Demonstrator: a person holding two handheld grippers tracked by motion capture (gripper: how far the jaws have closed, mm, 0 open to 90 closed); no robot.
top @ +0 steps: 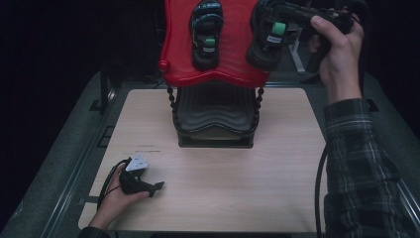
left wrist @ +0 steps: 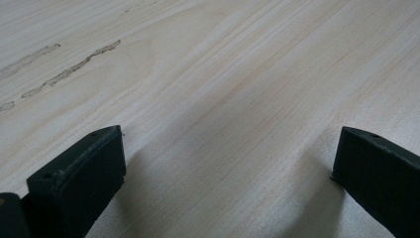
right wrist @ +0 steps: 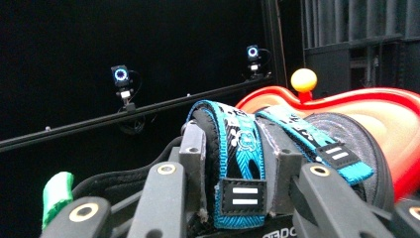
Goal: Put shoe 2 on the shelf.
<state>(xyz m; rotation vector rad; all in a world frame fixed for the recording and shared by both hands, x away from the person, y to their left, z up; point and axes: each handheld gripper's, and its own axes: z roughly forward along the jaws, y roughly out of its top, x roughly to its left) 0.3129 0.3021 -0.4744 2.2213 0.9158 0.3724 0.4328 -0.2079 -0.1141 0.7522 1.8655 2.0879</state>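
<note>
A black sandal with blue straps [top: 206, 34] lies on the red top tray [top: 178, 54] of a two-tier rack. A second matching sandal [top: 265, 42] hangs over the tray's right edge, and my right gripper [top: 280, 15] is shut on its blue strap [right wrist: 237, 153]. In the right gripper view the jaws pinch that strap from both sides, with the red tray [right wrist: 381, 109] behind. My left gripper [top: 154, 187] rests low on the wooden table [top: 237, 183] at the front left. It is open, its black jaws wide apart over bare wood [left wrist: 228, 99].
The rack's black lower tray [top: 214, 116] stands under the red one at the table's back middle. A yellow knob [right wrist: 303, 79] tops a corner of the red tray. A rail with small cameras [right wrist: 120, 75] runs behind in the dark. Grey ledges flank the table.
</note>
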